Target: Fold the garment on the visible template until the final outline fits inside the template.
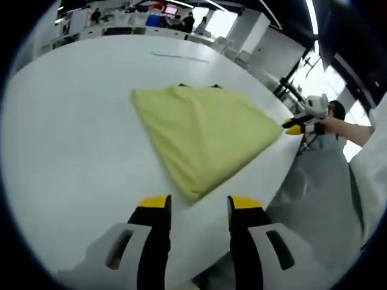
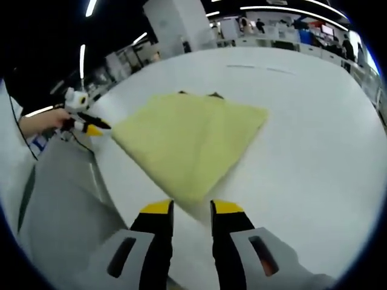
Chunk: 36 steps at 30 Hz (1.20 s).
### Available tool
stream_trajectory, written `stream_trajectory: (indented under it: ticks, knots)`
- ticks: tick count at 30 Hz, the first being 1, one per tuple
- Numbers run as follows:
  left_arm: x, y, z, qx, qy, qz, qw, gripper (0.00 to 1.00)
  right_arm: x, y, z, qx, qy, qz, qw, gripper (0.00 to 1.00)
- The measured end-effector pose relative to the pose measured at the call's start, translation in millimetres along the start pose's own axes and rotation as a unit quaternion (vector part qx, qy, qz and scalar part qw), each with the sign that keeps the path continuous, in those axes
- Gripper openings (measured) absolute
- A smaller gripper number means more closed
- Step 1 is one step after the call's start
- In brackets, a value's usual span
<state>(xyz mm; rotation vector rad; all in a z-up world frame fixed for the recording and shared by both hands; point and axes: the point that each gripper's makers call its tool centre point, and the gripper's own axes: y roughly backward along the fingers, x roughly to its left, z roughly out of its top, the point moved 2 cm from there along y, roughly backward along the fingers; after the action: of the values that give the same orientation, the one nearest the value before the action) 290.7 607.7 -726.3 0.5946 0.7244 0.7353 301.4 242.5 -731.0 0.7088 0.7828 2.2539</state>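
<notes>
A yellow garment point(image 1: 202, 136) lies folded flat on the white table point(image 1: 72, 139), one corner pointing at the near edge. Small dark marks point(image 1: 214, 86) peek out at its far edge. My left gripper point(image 1: 199, 205) is open just short of that near corner, nothing between its jaws. The right gripper point(image 1: 295, 128), held by a hand, hovers off the table edge by the garment's right corner. In the right gripper view the garment point(image 2: 187, 142) is straight ahead, and my right gripper point(image 2: 191, 209) stands open at its nearest corner. The left gripper point(image 2: 92, 128) is at the left, beyond the table edge.
The curved table edge point(image 1: 284, 157) runs close to the garment, with grey floor point(image 2: 66, 193) below it. A thin line point(image 1: 181, 56) is marked on the far tabletop. The person's pale clothing point(image 1: 375, 163) is at the right. Desks and people stand far behind.
</notes>
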Motion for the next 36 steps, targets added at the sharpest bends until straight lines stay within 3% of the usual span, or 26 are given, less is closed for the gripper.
stream_trajectory:
  ticks: [6, 33, 36]
  knots:
    - [5.2, -2, -3.6, 0.012, -0.006, 0.002, 0.9999, 0.31, 1, -5, -3.1, 0.018, 0.025, 0.009, 0.9995, 0.20]
    - [9.9, -15, 0.2, 0.020, 0.007, -0.015, 0.9997, 0.00, -5, -11, 2.2, 0.006, 0.025, 0.010, 0.9996, 0.05]
    - [11.2, -15, 1.2, 0.020, 0.009, -0.014, 0.9996, 0.00, -5, -10, 2.4, 0.006, 0.026, 0.011, 0.9996, 0.04]
